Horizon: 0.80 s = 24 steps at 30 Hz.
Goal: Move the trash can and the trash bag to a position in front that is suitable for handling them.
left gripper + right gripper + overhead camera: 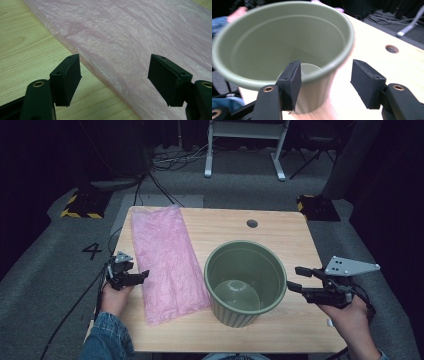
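Observation:
A ribbed olive-green plastic pot [245, 282] stands upright and empty on the wooden table [280, 232], right of centre. To its left a pink plastic bag [165, 260] lies flat and crinkled. My left gripper [141, 276] hovers at the bag's left edge, open. In the left gripper view its jaws [115, 77] straddle the bag's [130, 32] edge without touching it. My right gripper [294, 279] is open just right of the pot. In the right gripper view [325, 82] the pot's [274, 45] near rim lies by the left jaw, and the pads do not press it.
A round cable hole [252, 223] sits in the table's far right part. Beyond the table are grey carpet, loose cables, a white frame's legs [245, 145], striped yellow-black feet [82, 205] and a floor mark "4" [92, 251].

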Motion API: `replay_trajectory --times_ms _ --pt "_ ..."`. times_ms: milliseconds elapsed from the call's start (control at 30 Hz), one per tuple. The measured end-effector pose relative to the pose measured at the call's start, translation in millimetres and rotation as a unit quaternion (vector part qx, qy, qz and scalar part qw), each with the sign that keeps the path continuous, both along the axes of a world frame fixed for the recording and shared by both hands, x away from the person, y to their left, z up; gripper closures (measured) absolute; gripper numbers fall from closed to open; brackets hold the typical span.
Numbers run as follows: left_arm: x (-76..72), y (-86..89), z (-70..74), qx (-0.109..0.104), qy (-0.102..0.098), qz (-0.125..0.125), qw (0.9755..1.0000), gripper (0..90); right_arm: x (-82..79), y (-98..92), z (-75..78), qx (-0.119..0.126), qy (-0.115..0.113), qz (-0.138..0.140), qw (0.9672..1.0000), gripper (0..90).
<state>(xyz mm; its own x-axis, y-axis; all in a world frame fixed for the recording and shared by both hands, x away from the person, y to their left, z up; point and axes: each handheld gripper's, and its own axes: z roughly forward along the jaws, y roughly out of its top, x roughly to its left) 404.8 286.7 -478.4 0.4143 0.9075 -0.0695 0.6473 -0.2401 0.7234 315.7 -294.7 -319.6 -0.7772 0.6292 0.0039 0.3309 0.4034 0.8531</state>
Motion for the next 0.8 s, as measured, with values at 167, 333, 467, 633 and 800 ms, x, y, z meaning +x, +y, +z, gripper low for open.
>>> replay_trajectory --times_ms 167,333,467,633,800 --pt "2.5 1.6 0.3 0.003 0.004 0.002 1.0 25.9 9.0 -12.9 -17.9 -0.01 0.011 -0.026 0.9996 39.9" --pt "8.1 -5.7 6.8 0.027 0.001 -0.007 0.9996 25.2 20.2 -26.4 -51.3 -0.021 0.033 -0.05 0.998 39.2" --pt "17.8 -8.6 5.3 0.042 0.011 -0.007 0.999 24.4 28.6 -33.0 -74.8 -0.032 0.052 -0.067 0.9959 39.8" --pt "28.1 -5.8 1.1 0.037 0.016 0.007 0.9992 23.3 37.3 -36.1 -97.3 -0.044 0.083 -0.077 0.9926 41.8" --pt "44.2 -4.5 -4.3 0.037 0.046 0.02 0.998 21.6 44.8 -34.4 -111.6 -0.056 0.094 -0.088 0.9901 41.7"
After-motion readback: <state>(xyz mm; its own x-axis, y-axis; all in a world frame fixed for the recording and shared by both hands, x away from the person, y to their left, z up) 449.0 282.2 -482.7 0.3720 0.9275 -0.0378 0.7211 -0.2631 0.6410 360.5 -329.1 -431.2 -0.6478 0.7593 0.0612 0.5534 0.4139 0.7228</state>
